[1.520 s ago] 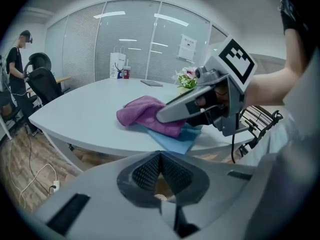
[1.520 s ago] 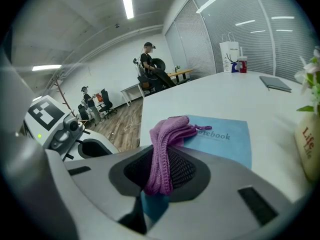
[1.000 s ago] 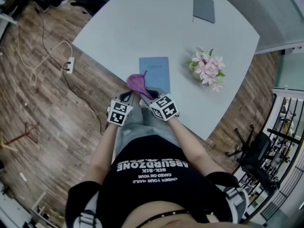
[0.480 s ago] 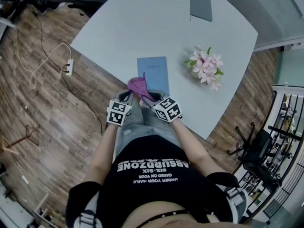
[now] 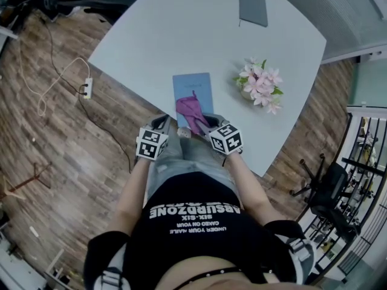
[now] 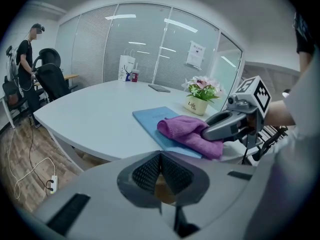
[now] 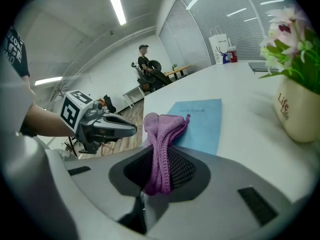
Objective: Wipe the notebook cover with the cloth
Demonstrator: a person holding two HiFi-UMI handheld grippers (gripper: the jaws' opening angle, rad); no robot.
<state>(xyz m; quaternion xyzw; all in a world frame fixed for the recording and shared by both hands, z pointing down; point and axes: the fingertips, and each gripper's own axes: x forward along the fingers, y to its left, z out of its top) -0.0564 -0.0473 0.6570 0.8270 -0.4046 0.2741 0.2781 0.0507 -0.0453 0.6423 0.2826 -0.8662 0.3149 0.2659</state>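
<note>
A blue notebook (image 5: 192,86) lies flat near the table's front edge. The purple cloth (image 5: 192,112) hangs bunched from my right gripper (image 5: 204,123), which is shut on it. The cloth's free end rests over the notebook's near end. In the right gripper view the cloth (image 7: 162,134) runs up between the jaws, with the notebook (image 7: 202,121) just beyond. My left gripper (image 5: 162,123) stays left of the notebook at the table edge, with its jaws together on nothing. In the left gripper view the cloth (image 6: 185,131) lies on the notebook (image 6: 150,119).
A pot of pink flowers (image 5: 260,89) stands right of the notebook. A dark grey notebook (image 5: 252,8) lies at the far side of the white table (image 5: 157,47). A power strip with cable (image 5: 88,87) is on the wooden floor to the left. A person (image 6: 25,59) stands far off.
My right gripper has carried the cloth rightward, from beside the notebook's left corner onto its near end. The left gripper has stayed put.
</note>
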